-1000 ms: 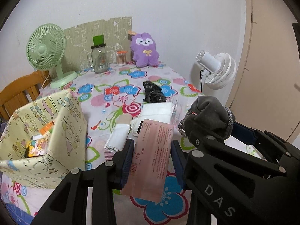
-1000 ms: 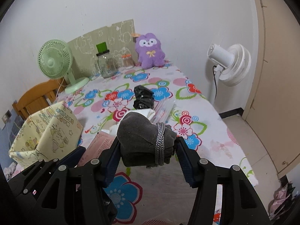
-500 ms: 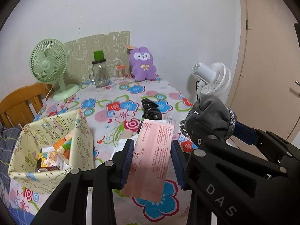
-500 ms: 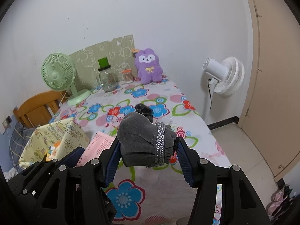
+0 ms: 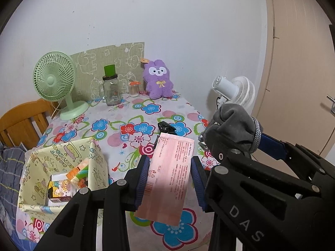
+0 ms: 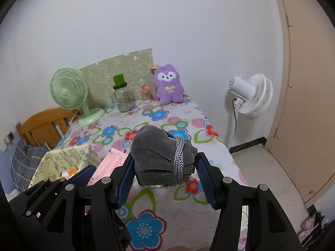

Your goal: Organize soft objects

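Note:
My left gripper (image 5: 170, 177) is shut on a flat pink packet (image 5: 170, 175) printed with small text, held above the flowered table (image 5: 117, 125). My right gripper (image 6: 165, 172) is shut on a grey cloth bundle (image 6: 159, 156) bound with a silver cord; the same bundle (image 5: 234, 125) shows at the right of the left wrist view. A yellow patterned fabric bin (image 5: 62, 163) with small boxes inside stands below and left of the packet. A black crumpled item (image 5: 166, 127) lies on the table behind the packet.
At the table's far end stand a green desk fan (image 5: 55, 83), a glass jar with a green lid (image 5: 111, 90), a small jar (image 5: 134, 87) and a purple plush (image 5: 159, 81). A white floor fan (image 6: 251, 96) stands right of the table, a wooden chair (image 5: 21, 123) on the left.
Both grippers have risen with their loads, so the table looks lower and farther. The white items under the packet are now hidden behind it. Neither grip changed.

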`<state>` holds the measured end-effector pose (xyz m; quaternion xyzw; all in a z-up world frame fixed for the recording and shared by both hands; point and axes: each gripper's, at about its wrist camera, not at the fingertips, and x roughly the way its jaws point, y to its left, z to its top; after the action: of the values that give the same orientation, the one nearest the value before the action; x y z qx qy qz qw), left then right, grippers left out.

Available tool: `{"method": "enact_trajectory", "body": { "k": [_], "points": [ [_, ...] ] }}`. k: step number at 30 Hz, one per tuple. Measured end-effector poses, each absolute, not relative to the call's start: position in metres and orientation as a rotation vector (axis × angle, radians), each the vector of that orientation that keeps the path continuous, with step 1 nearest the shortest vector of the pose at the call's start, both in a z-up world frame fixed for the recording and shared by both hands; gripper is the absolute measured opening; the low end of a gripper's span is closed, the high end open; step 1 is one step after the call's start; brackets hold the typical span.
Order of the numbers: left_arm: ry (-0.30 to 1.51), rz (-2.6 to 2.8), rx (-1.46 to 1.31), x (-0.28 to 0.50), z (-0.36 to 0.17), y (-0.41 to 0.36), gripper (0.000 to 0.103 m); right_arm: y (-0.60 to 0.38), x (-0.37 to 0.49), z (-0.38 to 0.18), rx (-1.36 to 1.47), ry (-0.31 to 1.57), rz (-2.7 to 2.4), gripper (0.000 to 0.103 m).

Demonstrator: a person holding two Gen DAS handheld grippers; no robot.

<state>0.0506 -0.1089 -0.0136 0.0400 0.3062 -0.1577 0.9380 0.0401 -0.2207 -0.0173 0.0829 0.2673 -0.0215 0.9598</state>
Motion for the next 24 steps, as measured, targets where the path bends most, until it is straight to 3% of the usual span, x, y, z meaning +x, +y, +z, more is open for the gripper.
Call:
{"method": "enact_trajectory", "body": {
  "k": [24],
  "points": [
    [0.635,-0.218,0.072,0.076,-0.006,-0.045,0.042,-0.156,0.077,-0.009,0.136,0.573,0.047,0.061]
  ]
}}
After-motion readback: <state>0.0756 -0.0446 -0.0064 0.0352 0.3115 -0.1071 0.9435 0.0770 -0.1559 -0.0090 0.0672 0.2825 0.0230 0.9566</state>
